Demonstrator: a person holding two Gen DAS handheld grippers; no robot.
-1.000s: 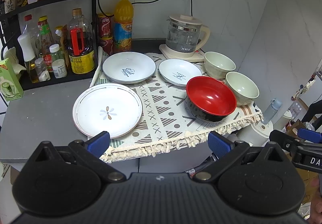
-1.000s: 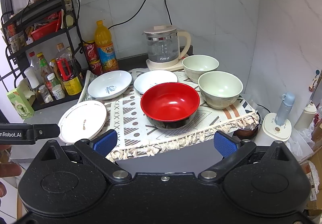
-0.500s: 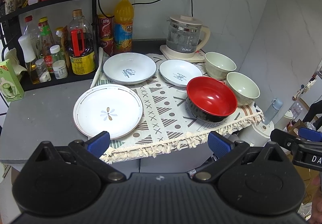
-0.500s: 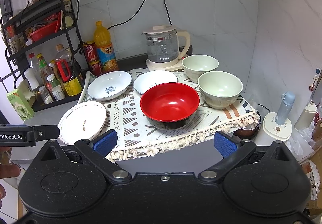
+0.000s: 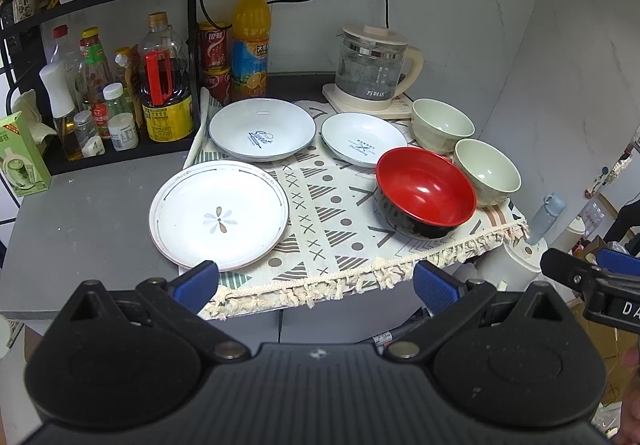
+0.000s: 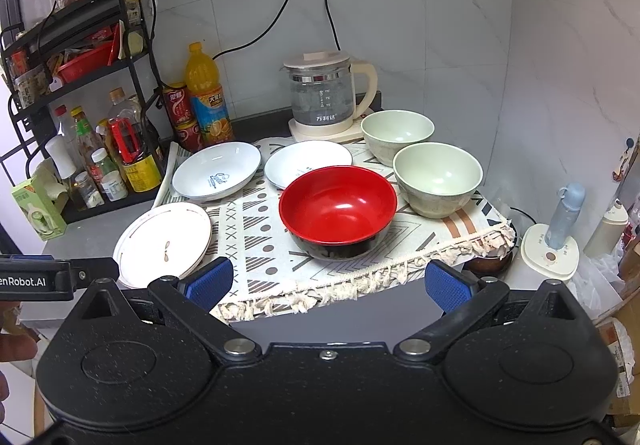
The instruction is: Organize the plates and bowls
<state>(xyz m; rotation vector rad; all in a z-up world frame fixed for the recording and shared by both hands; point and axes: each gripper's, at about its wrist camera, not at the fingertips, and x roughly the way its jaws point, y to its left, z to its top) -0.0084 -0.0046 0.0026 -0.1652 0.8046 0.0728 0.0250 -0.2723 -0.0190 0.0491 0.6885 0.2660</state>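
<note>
On a patterned cloth (image 5: 332, 213) (image 6: 264, 229) lie a flower plate (image 5: 219, 215) (image 6: 162, 243), a larger white dish (image 5: 262, 133) (image 6: 217, 169), a smaller white dish (image 5: 363, 139) (image 6: 307, 164), a red bowl (image 5: 426, 191) (image 6: 338, 207) and two pale green bowls, one nearer (image 5: 486, 171) (image 6: 438, 177) and one farther (image 5: 442, 123) (image 6: 397, 135). My left gripper (image 5: 316, 283) hangs open before the table's front edge, near the flower plate. My right gripper (image 6: 328, 283) is open too, in front of the red bowl. Both hold nothing.
A glass kettle (image 5: 374, 71) (image 6: 326, 95) stands at the back. Bottles and cans (image 5: 160, 85) (image 6: 200, 105) crowd a black rack (image 6: 76, 41) at the left. A blue bottle (image 6: 564, 215) stands off the table's right edge. Grey countertop (image 5: 80, 221) lies left of the cloth.
Both grippers have drifted very slightly; the dishes have not moved and both grippers stay open.
</note>
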